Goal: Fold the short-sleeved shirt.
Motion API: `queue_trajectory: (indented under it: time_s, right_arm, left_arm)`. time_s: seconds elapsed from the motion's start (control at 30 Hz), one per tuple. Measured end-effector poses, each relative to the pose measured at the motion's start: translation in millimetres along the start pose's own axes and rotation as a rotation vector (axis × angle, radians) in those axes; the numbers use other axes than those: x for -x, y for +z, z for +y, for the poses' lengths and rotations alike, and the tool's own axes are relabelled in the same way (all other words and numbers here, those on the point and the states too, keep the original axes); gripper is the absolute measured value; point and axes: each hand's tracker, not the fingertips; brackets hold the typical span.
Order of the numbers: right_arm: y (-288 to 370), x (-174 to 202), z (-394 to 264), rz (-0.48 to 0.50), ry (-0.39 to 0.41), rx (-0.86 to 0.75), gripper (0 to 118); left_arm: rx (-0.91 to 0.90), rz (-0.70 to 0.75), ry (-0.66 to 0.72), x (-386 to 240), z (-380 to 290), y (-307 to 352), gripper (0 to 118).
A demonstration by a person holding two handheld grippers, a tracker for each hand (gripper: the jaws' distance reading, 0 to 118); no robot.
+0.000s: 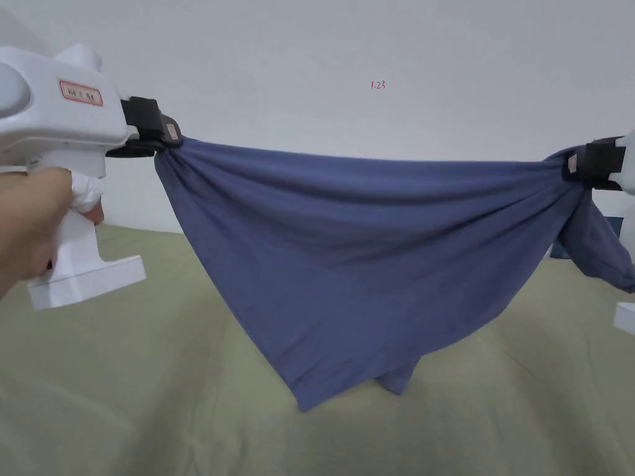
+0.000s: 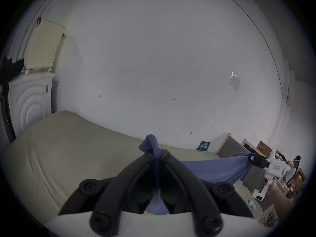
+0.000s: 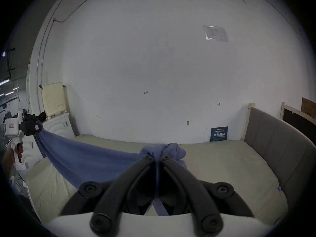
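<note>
A blue short-sleeved shirt [image 1: 347,260] hangs stretched in the air between both grippers, above the bed. Its lower part droops to a point close to the sheet. My left gripper [image 1: 162,137] is shut on the shirt's left end, cloth bunched between its jaws [image 2: 157,152]. My right gripper [image 1: 577,164] is shut on the right end, where a sleeve [image 1: 598,248] dangles below it. In the right gripper view the blue cloth [image 3: 89,160] runs from its shut jaws [image 3: 157,157] toward the far left gripper [image 3: 30,127].
A bed with a pale green sheet [image 1: 124,384] lies under the shirt, against a white wall [image 1: 372,74]. A grey padded headboard [image 3: 277,148] bounds its right side. A white cabinet [image 2: 29,100] with a cream basket [image 2: 43,45] stands past its left end.
</note>
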Motion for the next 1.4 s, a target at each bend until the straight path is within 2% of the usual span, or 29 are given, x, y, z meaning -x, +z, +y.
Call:
queue_trajectory:
  time_s: [0.17, 0.33, 0.53, 0.6, 0.77, 0.93, 1.13, 1.3, 1.37, 1.4]
  right_arm:
    - [4.1, -3.9, -44.5, 0.017, -0.017, 0.042, 2]
    - [15.6, -14.6, -85.2, 0.037, -0.04, 0.098, 3]
    - [44.9, -20.1, -139.4, -0.013, -0.037, 0.238, 3]
    - [58.7, -19.2, -162.2, -0.014, -0.021, 0.261, 3]
    - [114.9, -22.8, -222.9, -0.03, -0.064, 0.329, 3]
    - [166.1, -18.4, -265.4, 0.003, -0.053, 0.395, 3]
    - [192.1, -13.2, -299.6, 0.02, -0.023, 0.471, 3]
    - [199.9, -8.9, -314.9, -0.004, -0.011, 0.519, 3]
    - [202.7, -7.7, -320.7, -0.001, -0.02, 0.539, 3]
    - [205.9, -6.7, -322.6, -0.002, -0.023, 0.536, 4]
  left_arm:
    - [0.092, 0.058, -0.047, 14.0, -46.1, -4.5, 5]
    - [0.151, 0.037, 0.021, 35.6, -87.7, 4.5, 5]
    - [0.227, 0.074, -0.029, 42.2, -147.6, 31.9, 5]
    - [0.287, 0.065, 0.0, 45.6, -170.7, 43.3, 5]
    - [0.376, 0.08, 0.043, 57.7, -228.6, 85.5, 6]
    - [0.449, 0.086, 0.103, 66.9, -278.7, 136.1, 6]
    - [0.488, 0.13, 0.197, 74.0, -324.6, 186.2, 6]
    - [0.532, 0.161, 0.211, 81.7, -353.2, 204.0, 6]
    - [0.536, 0.164, 0.246, 85.3, -361.3, 208.3, 9]
    - [0.527, 0.185, 0.267, 88.4, -365.9, 210.2, 19]
